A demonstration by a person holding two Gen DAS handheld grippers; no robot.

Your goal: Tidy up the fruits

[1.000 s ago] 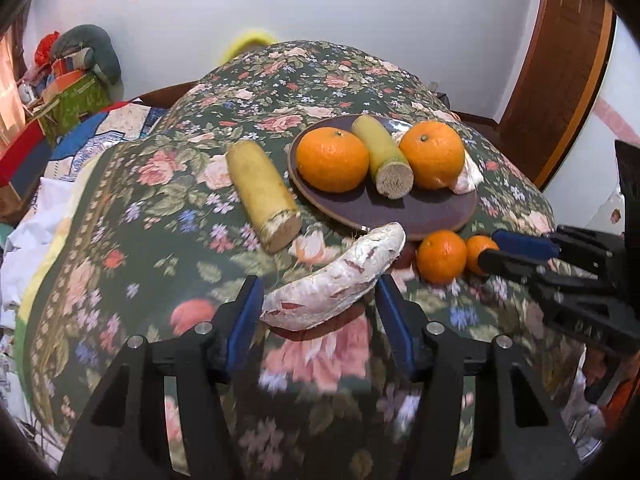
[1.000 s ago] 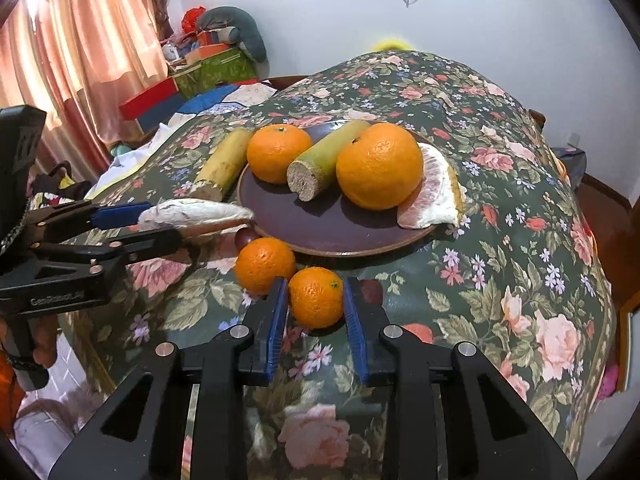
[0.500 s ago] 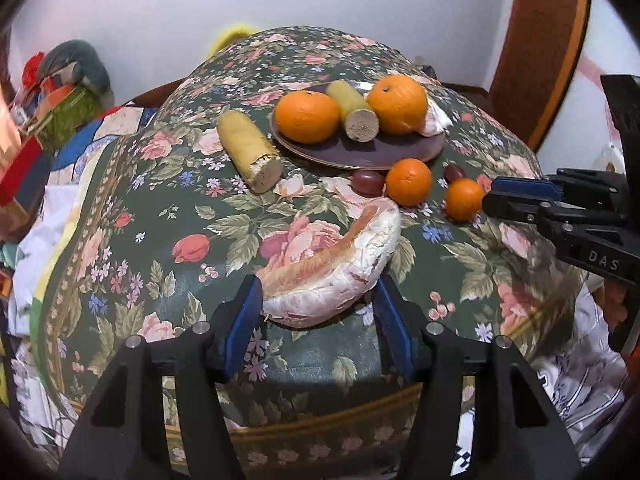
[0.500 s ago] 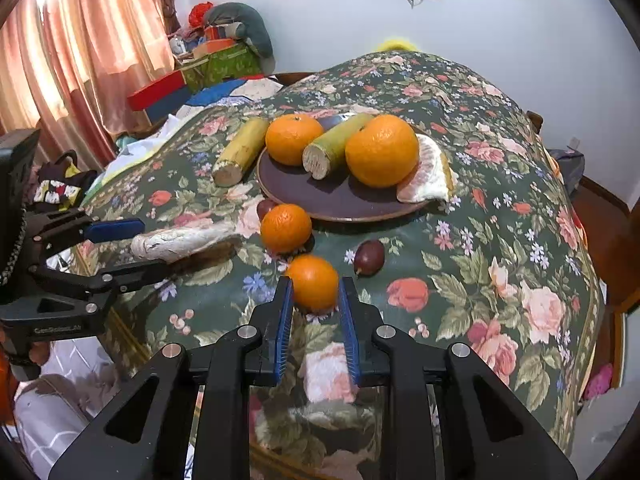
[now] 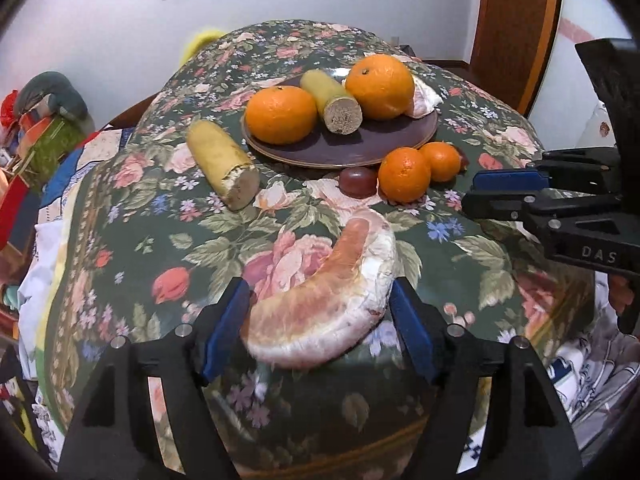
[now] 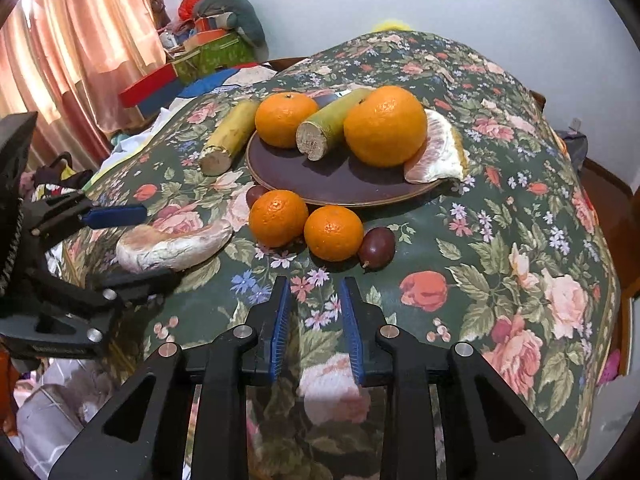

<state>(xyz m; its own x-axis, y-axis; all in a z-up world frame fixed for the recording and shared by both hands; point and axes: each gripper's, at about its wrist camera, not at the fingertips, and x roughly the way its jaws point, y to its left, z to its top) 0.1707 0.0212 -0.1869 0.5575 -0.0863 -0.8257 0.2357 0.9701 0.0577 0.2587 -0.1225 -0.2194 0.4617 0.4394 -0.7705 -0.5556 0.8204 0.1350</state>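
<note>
A dark plate (image 5: 360, 148) (image 6: 340, 176) holds two big oranges (image 6: 385, 125), a green cane piece (image 6: 332, 124) and a pomelo segment (image 6: 438, 154). Two small oranges (image 6: 332, 233) (image 6: 278, 218) (image 5: 404, 174) and two dark round fruits (image 6: 377, 247) (image 5: 358, 181) lie in front of it. A yellow cane piece (image 5: 224, 162) lies left of the plate. My left gripper (image 5: 320, 320) is shut on a pomelo segment (image 5: 324, 304) (image 6: 172, 242), held near the table's front. My right gripper (image 6: 316, 300) is open and empty, just short of the small oranges.
The table wears a dark floral cloth (image 6: 500, 220) that drops off at the front edge. Boxes and clutter (image 6: 200, 52) stand at the back left, by a pink curtain (image 6: 72, 48). A wooden door (image 5: 516, 28) is at the back right.
My right gripper let go of the small orange and drew back; the orange now rests beside the other one. My left gripper pulled back from the plate with the pomelo segment, which has turned flesh-up.
</note>
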